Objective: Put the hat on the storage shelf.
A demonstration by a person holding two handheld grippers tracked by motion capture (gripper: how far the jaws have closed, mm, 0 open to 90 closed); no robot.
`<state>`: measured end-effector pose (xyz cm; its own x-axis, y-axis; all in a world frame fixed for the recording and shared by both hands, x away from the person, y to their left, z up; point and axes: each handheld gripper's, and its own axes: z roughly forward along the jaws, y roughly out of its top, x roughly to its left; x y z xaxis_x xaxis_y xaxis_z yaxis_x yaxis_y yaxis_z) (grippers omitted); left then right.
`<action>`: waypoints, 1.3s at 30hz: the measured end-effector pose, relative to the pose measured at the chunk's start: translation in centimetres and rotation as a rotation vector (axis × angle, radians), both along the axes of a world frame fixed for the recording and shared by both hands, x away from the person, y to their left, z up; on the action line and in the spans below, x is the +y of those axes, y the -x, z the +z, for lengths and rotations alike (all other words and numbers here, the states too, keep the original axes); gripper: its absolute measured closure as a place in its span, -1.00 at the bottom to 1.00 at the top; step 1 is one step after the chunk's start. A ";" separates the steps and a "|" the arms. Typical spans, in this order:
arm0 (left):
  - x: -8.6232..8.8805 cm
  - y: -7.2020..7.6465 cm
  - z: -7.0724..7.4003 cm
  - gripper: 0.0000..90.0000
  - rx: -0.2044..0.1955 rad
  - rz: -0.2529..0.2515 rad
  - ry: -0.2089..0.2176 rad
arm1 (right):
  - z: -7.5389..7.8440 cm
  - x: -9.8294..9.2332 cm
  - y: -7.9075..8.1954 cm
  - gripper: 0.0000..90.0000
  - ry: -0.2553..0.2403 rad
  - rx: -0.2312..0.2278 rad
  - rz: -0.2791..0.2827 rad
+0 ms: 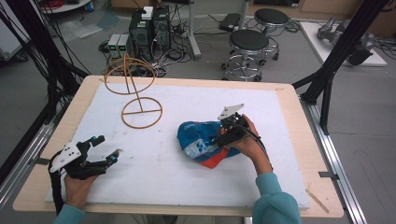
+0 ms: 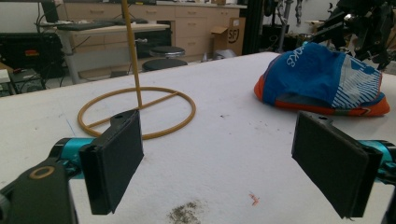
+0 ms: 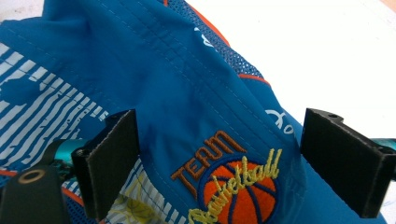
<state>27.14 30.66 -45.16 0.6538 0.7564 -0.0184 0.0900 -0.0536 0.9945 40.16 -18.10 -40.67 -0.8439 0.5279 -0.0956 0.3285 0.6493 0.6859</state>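
A blue cap (image 1: 201,140) with white stripes and an orange brim lies on the white mat, right of centre. My right gripper (image 1: 224,135) is open right over its crown; in the right gripper view the cap (image 3: 205,112) with its basketball patch lies between the spread jaws, which do not pinch it. My left gripper (image 1: 108,148) rests open near the front left edge, far from the cap (image 2: 322,79). A yellow wire stand (image 1: 133,93) with a ring base and a hoop top is at the back left; its ring base (image 2: 135,112) lies ahead of the left jaws.
The white mat (image 1: 154,172) covers a wooden table (image 1: 299,140). Beyond the far edge are computer towers (image 1: 149,28), cables and two stools (image 1: 247,46). Black frame posts (image 1: 327,84) stand at the right edge. Small dirt specks (image 2: 187,212) mark the mat.
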 end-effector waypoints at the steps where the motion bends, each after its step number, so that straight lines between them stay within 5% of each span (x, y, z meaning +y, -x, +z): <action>1: 0.0 0.0 0.0 -0.63 0.000 0.000 0.000 | -0.1 0.0 0.0 -0.75 0.003 -0.002 0.002; 6: 0.0 0.0 0.0 -0.63 -0.001 0.002 0.002 | -0.3 0.3 0.1 -0.74 0.017 0.002 0.002; 14: 0.0 0.0 0.0 -0.63 -0.001 0.000 0.001 | -0.3 0.3 0.1 -0.41 0.044 -0.005 -0.014; 15: 0.0 0.0 0.0 -0.63 -0.001 0.000 0.001 | -0.2 0.2 0.0 -0.21 0.063 -0.024 -0.017; 17: 0.0 0.0 0.0 -0.63 0.000 0.000 0.001 | -0.2 0.2 0.1 -0.14 0.073 -0.024 -0.027; 23: 0.0 0.0 0.0 -0.63 -0.001 0.000 0.002 | 0.0 0.7 0.4 0.51 0.159 -0.102 -0.070; 29: 0.0 0.0 0.0 -0.63 0.000 -0.001 0.001 | 0.2 0.6 0.2 0.77 0.119 -0.059 -0.101; 39: 0.0 0.0 0.0 -0.63 -0.001 -0.001 0.002 | 0.8 0.4 0.2 0.84 0.028 0.009 -0.122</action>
<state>27.14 30.63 -45.17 0.6542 0.7560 -0.0196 0.0894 -0.0516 0.9947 39.94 -17.70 -39.83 -0.7743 0.6242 -0.1041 0.4128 0.6229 0.6645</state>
